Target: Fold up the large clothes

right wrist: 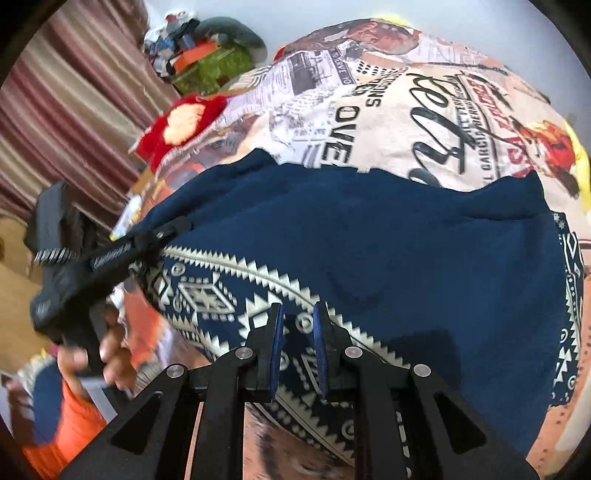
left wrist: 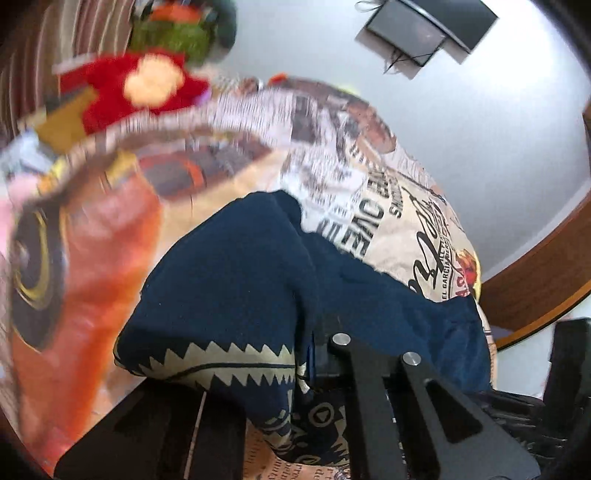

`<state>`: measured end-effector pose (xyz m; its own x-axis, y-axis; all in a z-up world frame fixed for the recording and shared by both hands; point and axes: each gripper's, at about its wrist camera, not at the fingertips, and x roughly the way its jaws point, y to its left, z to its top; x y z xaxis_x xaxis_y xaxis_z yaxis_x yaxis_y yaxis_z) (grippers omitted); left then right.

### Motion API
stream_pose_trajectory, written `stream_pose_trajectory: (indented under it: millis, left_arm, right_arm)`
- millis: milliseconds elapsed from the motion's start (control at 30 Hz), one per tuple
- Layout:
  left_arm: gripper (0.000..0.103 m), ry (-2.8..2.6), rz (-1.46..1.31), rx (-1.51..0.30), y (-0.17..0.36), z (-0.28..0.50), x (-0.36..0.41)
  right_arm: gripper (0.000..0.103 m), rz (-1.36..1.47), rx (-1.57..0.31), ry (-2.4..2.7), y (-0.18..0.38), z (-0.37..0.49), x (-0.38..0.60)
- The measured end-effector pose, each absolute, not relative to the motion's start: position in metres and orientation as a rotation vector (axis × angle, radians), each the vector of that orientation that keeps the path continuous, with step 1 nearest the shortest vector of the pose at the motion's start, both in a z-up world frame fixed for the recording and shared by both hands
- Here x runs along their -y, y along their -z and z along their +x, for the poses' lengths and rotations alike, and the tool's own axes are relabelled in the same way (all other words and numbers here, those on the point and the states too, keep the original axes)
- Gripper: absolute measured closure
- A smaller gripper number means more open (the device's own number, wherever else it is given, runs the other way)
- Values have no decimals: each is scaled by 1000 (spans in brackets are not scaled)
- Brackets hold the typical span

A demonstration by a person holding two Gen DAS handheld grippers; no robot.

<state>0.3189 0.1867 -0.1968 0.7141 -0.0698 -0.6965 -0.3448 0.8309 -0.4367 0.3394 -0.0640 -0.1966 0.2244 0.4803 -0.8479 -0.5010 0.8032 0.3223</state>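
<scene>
A large navy garment with a cream zigzag and geometric border (right wrist: 369, 258) lies on a bed covered by a printed newspaper-style sheet (right wrist: 424, 122). My left gripper (left wrist: 299, 354) is shut on a bunched fold of the navy garment (left wrist: 229, 288) near its patterned hem; in the right wrist view the left gripper (right wrist: 155, 240) grips the garment's left edge. My right gripper (right wrist: 297, 347) hovers over the patterned border with a narrow gap between its blue pads (right wrist: 276, 350), holding nothing.
A red plush toy (right wrist: 181, 122) and a pile of green and orange things (right wrist: 210, 62) sit at the far edge by a striped curtain (right wrist: 74, 92). A wooden bed frame (left wrist: 546, 277) curves at right. A dark wall-mounted box (left wrist: 424, 33) hangs above.
</scene>
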Motion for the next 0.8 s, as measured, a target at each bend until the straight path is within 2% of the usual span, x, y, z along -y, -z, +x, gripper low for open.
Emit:
stream_pose_trajectory:
  millis: [233,400,467,600,733,800]
  left_arm:
    - [95,-153,-465,-730,164,323,-158]
    - [95,-52,-396,-663,124,337,-111]
    - [95,1,-351,-646,113,342,-84]
    - [95,162,-218,-648,104,345,-5]
    - [95,316,-143,-747,130,345,56]
    - [95,404,-105,-867,158,348,82]
  right_arm:
    - [91,-9,-1311,-761,250,345,24]
    - [91,163,-1417,-763,243,358,52]
    - [91,213,-1383,-748,232,354,76]
    - [91,189,-1180,-615,190,330,145]
    - [91,245,-1042,-449,156,303,229]
    - [91,272,-1012,-381,148,292,265]
